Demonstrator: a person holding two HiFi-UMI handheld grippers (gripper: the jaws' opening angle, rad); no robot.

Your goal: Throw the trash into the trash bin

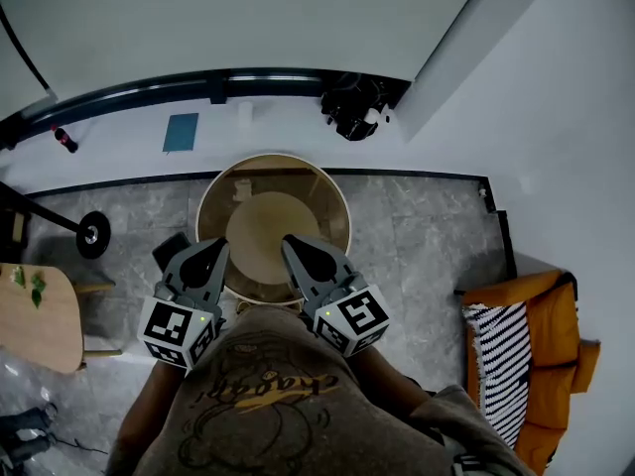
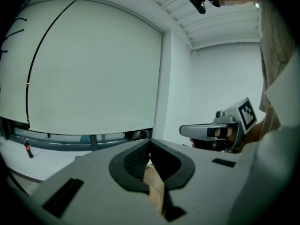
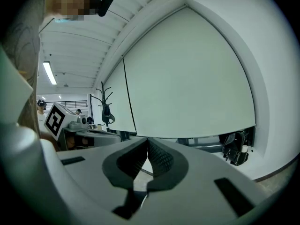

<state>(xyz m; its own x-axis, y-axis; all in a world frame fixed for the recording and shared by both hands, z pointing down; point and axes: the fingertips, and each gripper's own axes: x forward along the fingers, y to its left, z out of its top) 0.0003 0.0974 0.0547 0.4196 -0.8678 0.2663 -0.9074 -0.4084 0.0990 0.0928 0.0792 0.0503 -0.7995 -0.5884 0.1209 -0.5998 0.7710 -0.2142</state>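
Observation:
A round tan trash bin stands on the grey floor right in front of me, its inside plain beige. Over its near rim, my left gripper and right gripper are held side by side and point forward. Both are shut, with the black pads meeting at the tips and nothing between them. In the left gripper view, the left gripper shows a strip of the tan bin under its jaws, with the right gripper beside it. The right gripper view has the right gripper shut and empty too. No trash shows.
An orange seat with a striped cloth sits at the right. At the left are a wooden table and a black stand base. Along the far wall lie a black device, a blue pad and a bottle.

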